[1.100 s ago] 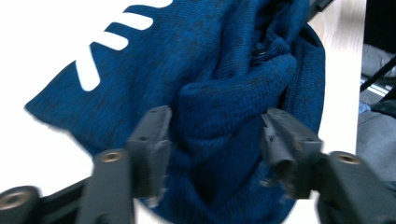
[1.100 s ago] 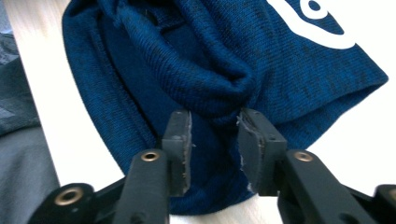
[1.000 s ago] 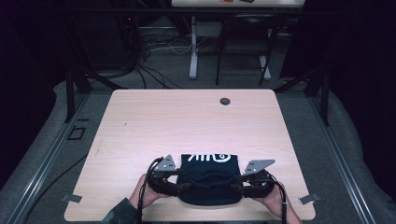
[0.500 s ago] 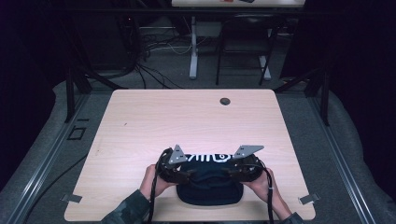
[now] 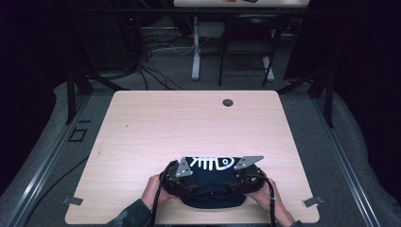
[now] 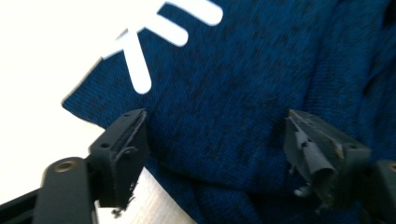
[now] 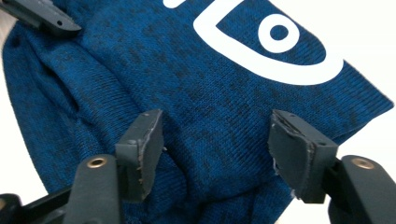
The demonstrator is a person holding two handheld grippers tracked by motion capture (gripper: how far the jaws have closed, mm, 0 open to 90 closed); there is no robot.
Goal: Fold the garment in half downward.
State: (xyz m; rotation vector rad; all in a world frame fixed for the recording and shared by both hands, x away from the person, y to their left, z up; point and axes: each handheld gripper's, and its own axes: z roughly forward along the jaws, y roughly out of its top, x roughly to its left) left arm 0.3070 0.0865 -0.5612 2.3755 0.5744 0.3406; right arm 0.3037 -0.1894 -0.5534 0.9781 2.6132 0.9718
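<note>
Blue knit garment (image 5: 211, 182), folded at the worktop's (image 5: 189, 123) near edge between both grippers in the high view, looks soft and light; left gripper (image 6: 215, 154) and right gripper (image 7: 217, 154) views show jaws open over its doubled folds, the best holds.

Dim surroundings, overexposed tabletop, slight blur

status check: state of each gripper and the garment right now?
left gripper: open, jaws spread over the cloth.
right gripper: open, jaws spread over the cloth.
blue garment: folded, lying on the table, white fish-bone print facing up, near edge bunched.
</note>
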